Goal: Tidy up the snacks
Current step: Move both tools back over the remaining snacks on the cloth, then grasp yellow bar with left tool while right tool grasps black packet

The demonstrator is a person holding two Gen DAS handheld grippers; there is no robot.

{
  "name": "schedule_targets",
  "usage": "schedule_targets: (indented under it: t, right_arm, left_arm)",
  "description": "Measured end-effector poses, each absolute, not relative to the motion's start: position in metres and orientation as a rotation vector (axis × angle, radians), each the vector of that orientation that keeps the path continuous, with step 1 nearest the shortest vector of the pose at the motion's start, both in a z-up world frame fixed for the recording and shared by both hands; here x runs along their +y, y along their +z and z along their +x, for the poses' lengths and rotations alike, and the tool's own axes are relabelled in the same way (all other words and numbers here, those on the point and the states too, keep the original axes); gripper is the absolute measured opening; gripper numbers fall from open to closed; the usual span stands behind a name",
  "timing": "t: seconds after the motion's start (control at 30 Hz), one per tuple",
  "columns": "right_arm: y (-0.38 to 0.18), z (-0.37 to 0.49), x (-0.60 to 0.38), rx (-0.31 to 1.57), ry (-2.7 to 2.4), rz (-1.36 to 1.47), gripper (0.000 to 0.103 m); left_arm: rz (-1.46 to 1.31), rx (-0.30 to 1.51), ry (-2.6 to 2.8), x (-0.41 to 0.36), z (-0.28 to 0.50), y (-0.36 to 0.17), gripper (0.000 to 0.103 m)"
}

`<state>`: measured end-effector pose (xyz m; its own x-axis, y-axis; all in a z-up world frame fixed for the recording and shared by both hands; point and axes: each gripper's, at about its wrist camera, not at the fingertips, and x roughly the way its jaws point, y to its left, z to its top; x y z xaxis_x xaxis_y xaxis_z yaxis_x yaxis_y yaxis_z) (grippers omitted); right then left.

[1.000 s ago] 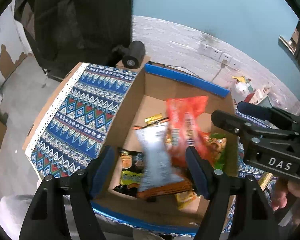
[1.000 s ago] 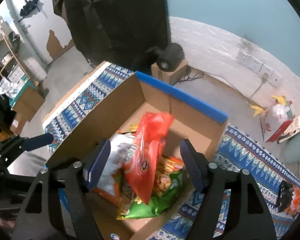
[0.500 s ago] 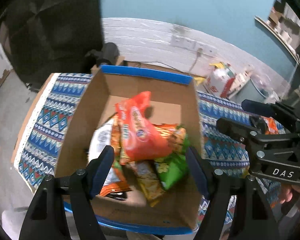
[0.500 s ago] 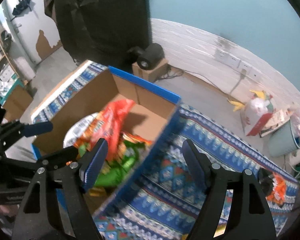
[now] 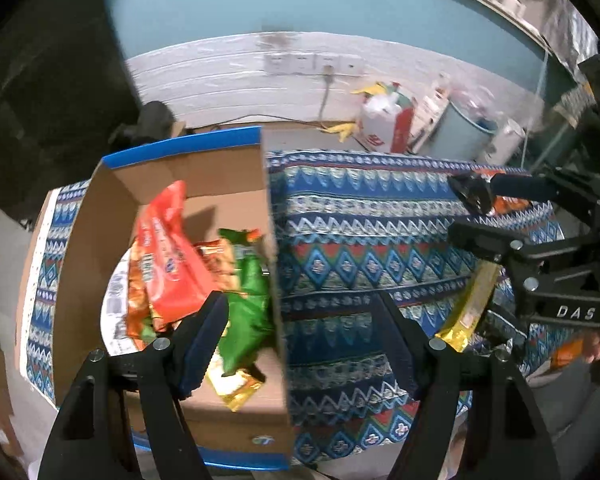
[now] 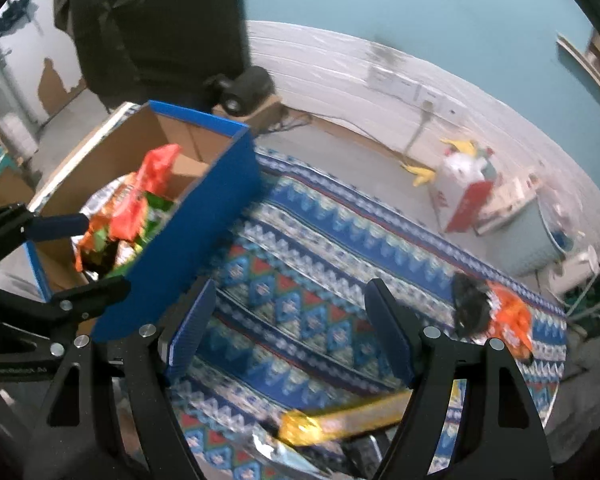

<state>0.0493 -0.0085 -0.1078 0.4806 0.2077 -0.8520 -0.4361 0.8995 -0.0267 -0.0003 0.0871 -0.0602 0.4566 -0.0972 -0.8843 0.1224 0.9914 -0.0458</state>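
Both tongs gape wide and empty, the left gripper [image 5: 300, 340] over the blue-rimmed cardboard box [image 5: 188, 176] of crinkly snack packets at frame left, the right gripper [image 6: 290, 326] seemingly aiming for the gold foil packet [image 6: 340, 420] at bottom centre on the patterned blue cloth [image 6: 320, 272].

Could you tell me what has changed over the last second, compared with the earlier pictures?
Both views have swung rightward, away from the cardboard box and over the patterned cloth. The right gripper, earlier above the box, now hangs over the cloth near a gold packet. Nothing was grasped or released. The left gripper and the right one are open as before, and the red bag is unmoved in the box.
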Motion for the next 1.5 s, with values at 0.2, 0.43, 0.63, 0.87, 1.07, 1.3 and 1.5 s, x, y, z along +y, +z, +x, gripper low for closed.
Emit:
schedule_targets:
  t: [0.2,0.43,0.63,0.87,1.07,1.3,1.5]
  right_arm:
    - [-0.11,0.04,-0.049,1.012,0.357,-0.245,0.077]
    - [-0.126,0.031,-0.091,1.071,0.321,-0.247,0.078]
    - [-0.157,0.021,-0.125,1.16,0.294,-0.251,0.078]
    - [-0.199,0.011,-0.151,1.29,0.294,-0.227,0.078]
    - [-0.229,0.005,-0.166,1.37,0.288,-0.24,0.078]
    - [-0.256,0.003,-0.173,1.438,0.304,-0.248,0.078]
    - [-0.274,0.008,-0.177,1.472,0.258,-0.28,0.078]
  left_arm:
    - [0.076,1.101,-0.192,0.054,-0.001,-0.064,0.075]
    - [0.148,1.118,-0.267,0.016,-0.004,-0.074,0.075]
    - [0.21,1.186,-0.336,-0.017,-0.005,-0.103,0.076]
    - [0.249,1.222,-0.383,-0.042,-0.005,-0.125,0.076]
    - [0.271,1.283,-0.416,-0.064,-0.001,-0.143,0.076]
    - [0.291,1.308,-0.422,-0.078,0.003,-0.153,0.076]
    - [0.299,1.314,-0.408,-0.087,0.012,-0.16,0.076]
